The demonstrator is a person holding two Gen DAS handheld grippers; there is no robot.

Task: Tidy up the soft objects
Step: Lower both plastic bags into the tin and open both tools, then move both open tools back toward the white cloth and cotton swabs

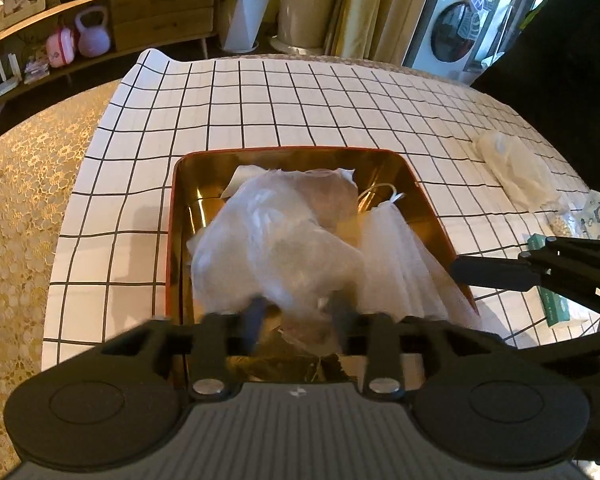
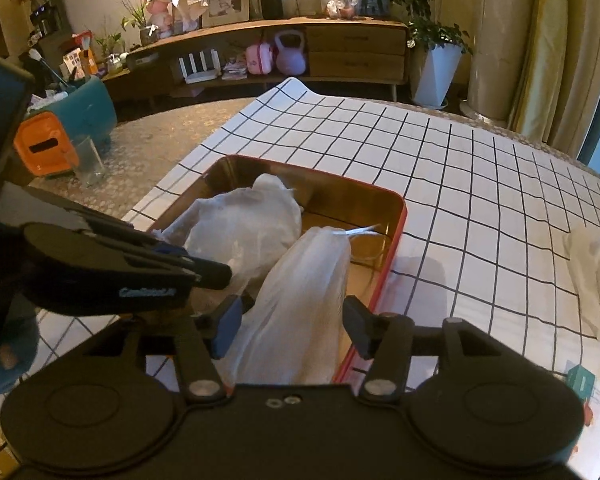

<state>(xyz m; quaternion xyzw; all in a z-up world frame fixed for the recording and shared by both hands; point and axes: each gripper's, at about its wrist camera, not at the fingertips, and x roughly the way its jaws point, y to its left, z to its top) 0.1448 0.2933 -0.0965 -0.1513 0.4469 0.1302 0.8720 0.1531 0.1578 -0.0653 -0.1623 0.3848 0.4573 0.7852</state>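
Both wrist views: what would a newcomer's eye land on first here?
The red-rimmed gold tin on the checked cloth, stuffed with white soft things. The left hand-held gripper is at a crumpled plastic bag inside it, and the open right hand-held gripper straddles a pleated white bundle. Another white bundle lies outside on the cloth.

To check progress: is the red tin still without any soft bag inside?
No, two white soft bags already lie inside the red tin.

black tongs [image 2: 292,326], blue-padded fingers [image 2: 229,326]
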